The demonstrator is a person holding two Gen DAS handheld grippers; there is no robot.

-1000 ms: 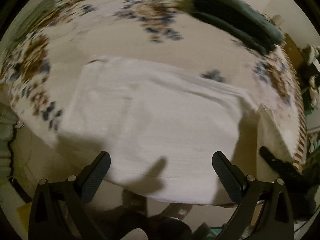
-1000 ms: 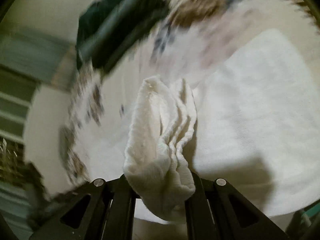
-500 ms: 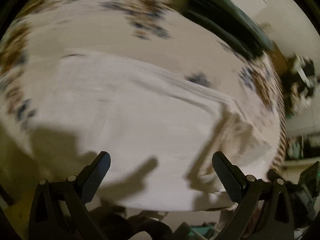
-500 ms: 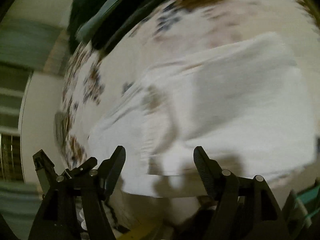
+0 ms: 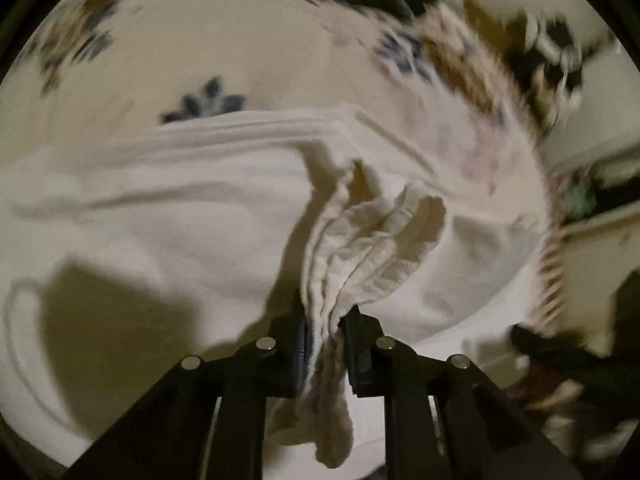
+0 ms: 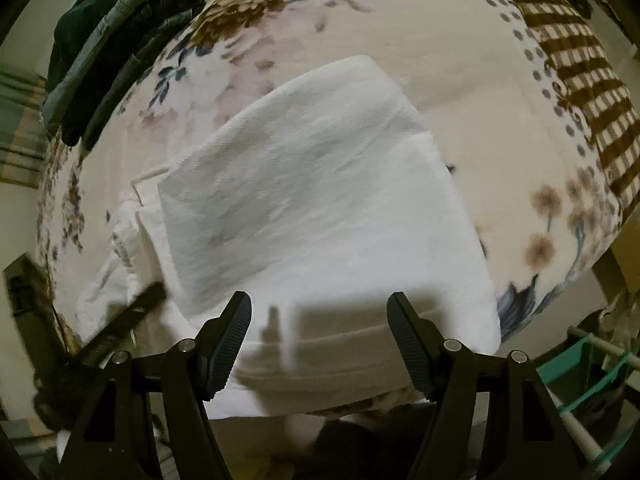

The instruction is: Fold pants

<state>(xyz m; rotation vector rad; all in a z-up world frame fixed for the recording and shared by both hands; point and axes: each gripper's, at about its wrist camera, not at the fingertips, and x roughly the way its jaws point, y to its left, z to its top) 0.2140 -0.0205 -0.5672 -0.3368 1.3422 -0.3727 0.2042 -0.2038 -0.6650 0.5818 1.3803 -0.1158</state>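
Observation:
White pants [image 6: 320,208] lie folded on a floral bedspread [image 6: 460,60]. In the left wrist view my left gripper [image 5: 326,328] is shut on a bunched, gathered edge of the white pants [image 5: 360,240], with a fold hanging down between the fingers. The rest of the cloth spreads to the left. In the right wrist view my right gripper [image 6: 320,320] is open and empty, just above the near edge of the folded pants. The left gripper shows as a dark blurred shape at lower left [image 6: 120,324].
A dark green garment [image 6: 120,40] lies at the far corner of the bed. A brown checked border [image 6: 580,60] runs along the bed's right edge. A teal rack [image 6: 588,360] stands by the bed at lower right.
My right gripper let go of the bunched pants edge and opened. My left gripper, open before, moved right and closed on that bunched edge.

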